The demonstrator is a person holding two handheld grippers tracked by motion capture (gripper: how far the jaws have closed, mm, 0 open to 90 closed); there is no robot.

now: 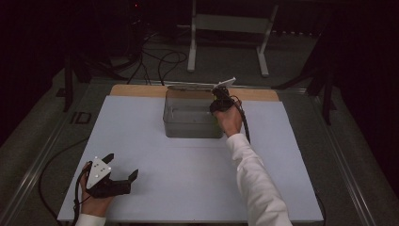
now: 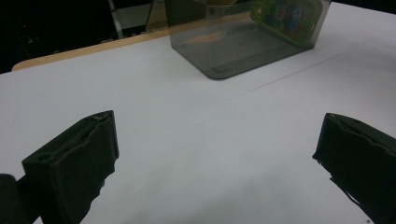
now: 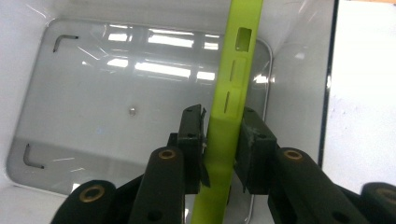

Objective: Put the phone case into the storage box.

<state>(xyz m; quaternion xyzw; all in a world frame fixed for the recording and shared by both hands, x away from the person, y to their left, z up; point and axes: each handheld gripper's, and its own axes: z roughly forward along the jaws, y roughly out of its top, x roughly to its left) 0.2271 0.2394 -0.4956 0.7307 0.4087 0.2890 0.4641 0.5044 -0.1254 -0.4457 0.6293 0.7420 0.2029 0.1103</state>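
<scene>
A lime-green phone case [image 3: 236, 60] hangs edge-on inside a clear plastic box [image 3: 116, 93]. My right gripper [image 3: 223, 126] is shut on its lower part, one pad against each face. From above, that gripper [image 1: 220, 101] reaches down over the box's right end [image 1: 193, 127], at the far middle of the white table sheet. My left gripper [image 1: 123, 165] lies near the front left corner, jaws wide open with nothing between them. In the left gripper view, its jaws [image 2: 217, 126] frame bare white sheet, with the box [image 2: 224, 51] ahead and the case's colourful printed back [image 2: 285, 14] visible through its wall.
The white sheet [image 1: 155, 155] covers a wooden board whose far edge [image 1: 136, 90] shows behind the box. A white metal stand [image 1: 226, 28] and loose cables [image 1: 160, 61] sit on the dark floor beyond the table. A cable trails from each gripper.
</scene>
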